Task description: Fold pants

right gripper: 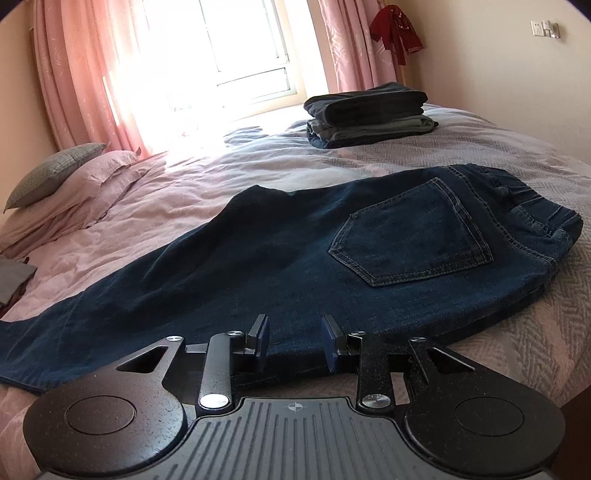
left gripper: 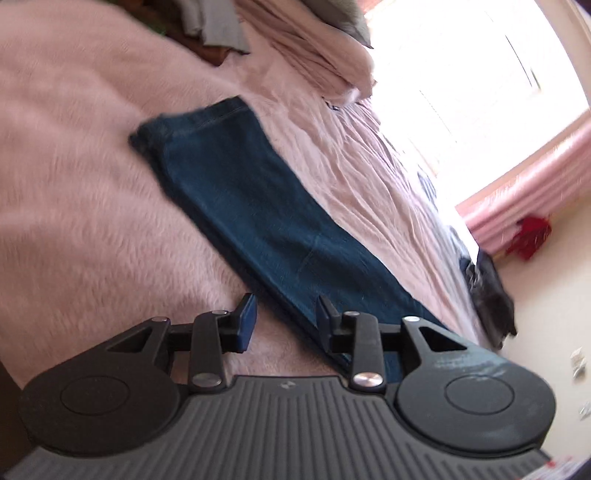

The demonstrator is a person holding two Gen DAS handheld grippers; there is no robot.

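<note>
Dark blue jeans (right gripper: 295,258) lie flat on the bed, folded lengthwise, back pocket (right gripper: 413,236) up and waistband at the right. In the left wrist view the leg (left gripper: 258,214) runs away from me to its hem (left gripper: 192,118). My left gripper (left gripper: 286,321) hovers over the leg's near edge, jaws apart. Its right finger (left gripper: 327,317) is above the denim and its left finger (left gripper: 247,317) above the blanket, neither pressing on cloth. My right gripper (right gripper: 295,343) stands open at the jeans' near edge below the pocket, with denim showing in the gap.
The bed carries a fuzzy pink blanket (left gripper: 74,221) and a wrinkled pink sheet (right gripper: 147,206). A stack of folded trousers (right gripper: 369,114) sits at the far side. Pillows (right gripper: 62,177) lie at the left. Pink curtains (right gripper: 74,74) frame a bright window, and a red garment (right gripper: 397,29) hangs on the wall.
</note>
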